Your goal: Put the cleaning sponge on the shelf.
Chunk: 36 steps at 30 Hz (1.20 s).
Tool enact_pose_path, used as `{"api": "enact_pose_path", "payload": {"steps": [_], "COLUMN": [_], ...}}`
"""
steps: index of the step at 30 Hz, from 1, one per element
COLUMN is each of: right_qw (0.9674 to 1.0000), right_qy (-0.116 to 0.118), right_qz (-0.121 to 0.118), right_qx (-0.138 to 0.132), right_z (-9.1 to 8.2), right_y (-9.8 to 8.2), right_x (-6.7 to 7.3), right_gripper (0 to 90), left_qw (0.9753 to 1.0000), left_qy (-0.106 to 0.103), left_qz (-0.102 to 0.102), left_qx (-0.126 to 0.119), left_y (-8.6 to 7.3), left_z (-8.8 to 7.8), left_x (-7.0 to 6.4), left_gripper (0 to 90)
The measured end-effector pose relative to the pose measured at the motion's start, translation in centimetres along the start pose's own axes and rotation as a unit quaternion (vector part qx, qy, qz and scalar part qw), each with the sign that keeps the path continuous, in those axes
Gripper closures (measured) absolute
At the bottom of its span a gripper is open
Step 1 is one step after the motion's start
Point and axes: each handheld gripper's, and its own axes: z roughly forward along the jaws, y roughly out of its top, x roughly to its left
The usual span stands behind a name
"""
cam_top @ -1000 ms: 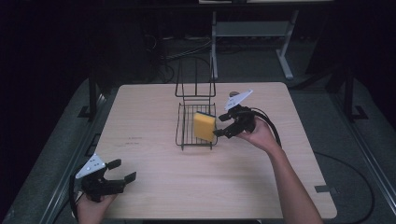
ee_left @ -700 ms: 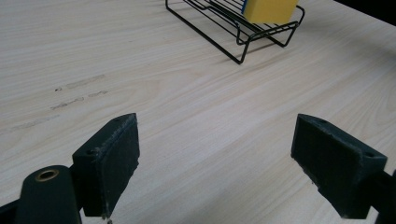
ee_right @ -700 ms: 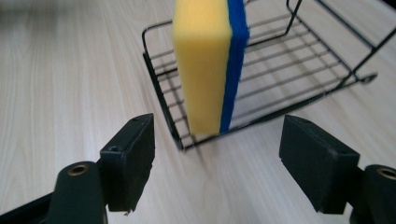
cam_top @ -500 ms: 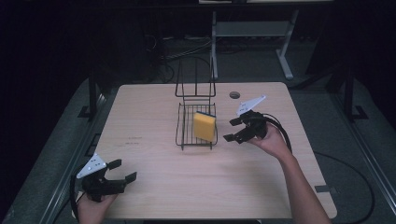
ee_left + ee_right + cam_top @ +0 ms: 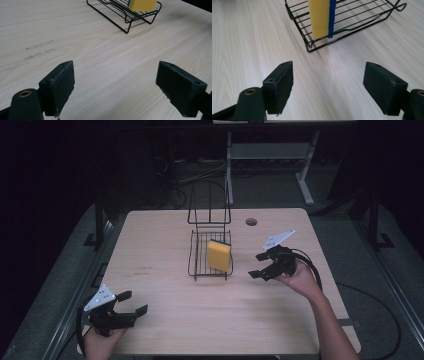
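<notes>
Sponge: yellow with a blue layer on one face, standing on edge in the wire rack, leaning toward the rack's right side; free of both grippers.
Right gripper: held in the person's right hand over the right half of the table, just beside the rack's right side and apart from it; its jaws have just been opening and now stand wide with nothing between them.
Right gripper, own view: its two black pads spread wide above bare wood, with the sponge and the rack's near corner straight ahead, blue layer to the right of the yellow.
Right hand: wrapped round the gripper's body, with the forearm running in from the table's near right edge.
Wire rack: black, lying near the middle of the table, with a tall looped back rising at its far end.
Left gripper: held in the left hand at the table's near left corner, well apart from the rack; jaws wide and empty.
Left gripper, own view: pads apart over bare wood, rack and sponge far ahead at the top.
Table: pale wood, with a small round hole near its far edge, right of the rack.
</notes>
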Motion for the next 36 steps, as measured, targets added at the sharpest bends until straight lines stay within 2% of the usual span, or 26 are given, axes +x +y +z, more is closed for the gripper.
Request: {"api": "enact_pose_path", "payload": {"steps": [2, 12, 15, 25, 36], "right_qw": [1.0, 0.9999, 0.9998, 0.9998, 0.9995], "right_qy": [0.001, -0.001, 0.0, -0.003, -0.003], "right_qz": [0.003, 0.012, 0.016, 0.016, 0.026], "right_qx": [0.007, 0.005, 0.014, 0.01, 0.015], "right_z": [-0.1, -0.3, -0.3, -0.8, -0.8], "right_y": [-0.3, -1.4, -1.6, -1.9, -3.5], "right_x": [0.0, 0.2, 0.2, 0.6, 0.6], "right_gripper": [23.4, 23.3, 22.7, 22.8, 21.5], "left_qw": [1.0, 1.0, 1.0, 1.0, 1.0], "left_qy": [0.0, 0.001, 0.002, 0.001, 0.001], "left_qz": [0.0, -0.001, -0.001, 0.001, 0.002], "left_qx": [0.0, -0.001, -0.001, -0.001, 0.001], "left_y": [0.0, 0.0, 0.0, 0.0, 0.0], "left_z": [0.0, 0.0, 0.0, 0.0, 0.1], "left_x": [0.0, 0.1, 0.1, 0.0, -0.1], "left_gripper": [14.7, 14.7, 14.7, 14.7, 14.7]}}
